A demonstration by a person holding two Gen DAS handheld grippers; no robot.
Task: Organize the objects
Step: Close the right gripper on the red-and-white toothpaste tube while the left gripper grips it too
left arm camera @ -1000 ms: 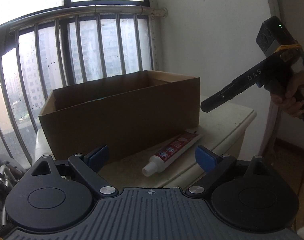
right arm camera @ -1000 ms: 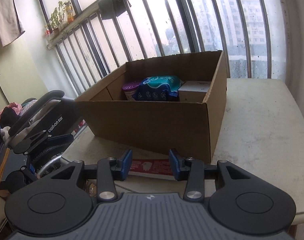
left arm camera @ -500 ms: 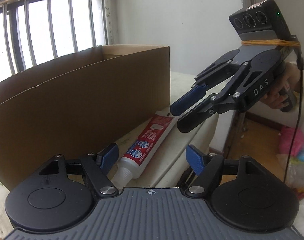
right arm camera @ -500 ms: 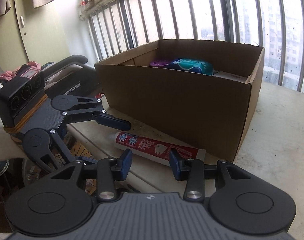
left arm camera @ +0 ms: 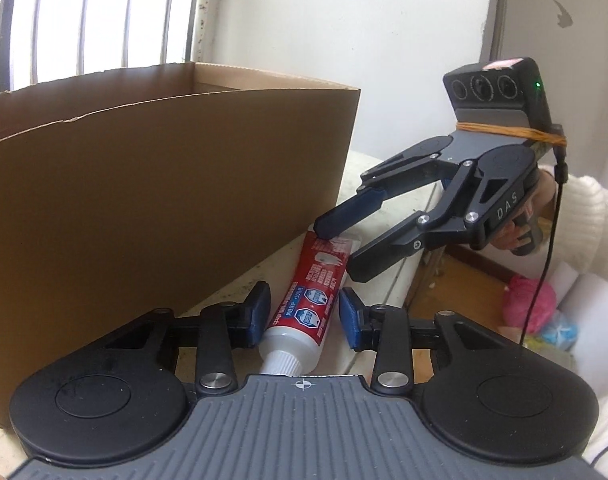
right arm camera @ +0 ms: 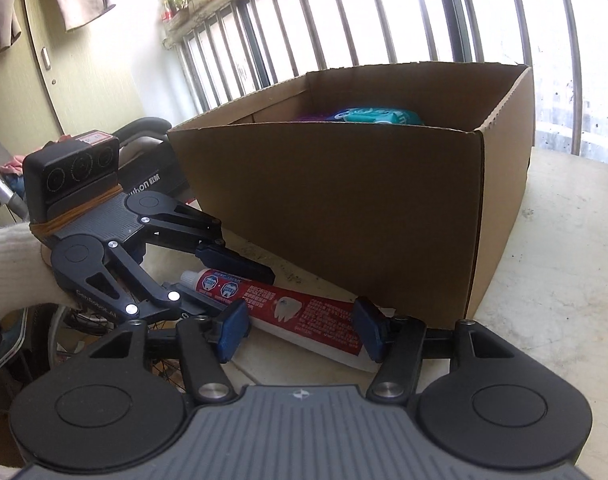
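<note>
A red and white toothpaste tube [left arm camera: 309,300] lies on the pale tabletop [right arm camera: 563,260] along the front of a brown cardboard box [right arm camera: 343,208]. My left gripper [left arm camera: 304,314] straddles the tube's cap end. Its jaws are closing, with a thin gap still showing beside the pads. My right gripper [right arm camera: 302,332] faces it from the other side, over the tube's [right arm camera: 304,308] flat end, and its jaws are opening wide of the tube. In the left wrist view the right gripper [left arm camera: 341,254] hangs low, one fingertip just above the tube's crimped end.
The box [left arm camera: 164,200] holds a teal packet [right arm camera: 375,114] and other items. Barred windows stand behind it. A dark wheeled chair [right arm camera: 144,184] is off the table's edge, and a pink bag [left arm camera: 531,304] lies on the floor. White sleeves [left arm camera: 583,232] hold both grippers.
My left gripper swung from the box down to the tube's cap end and narrowed its jaws around it. My right gripper sank toward the tube's flat end and widened its jaws.
</note>
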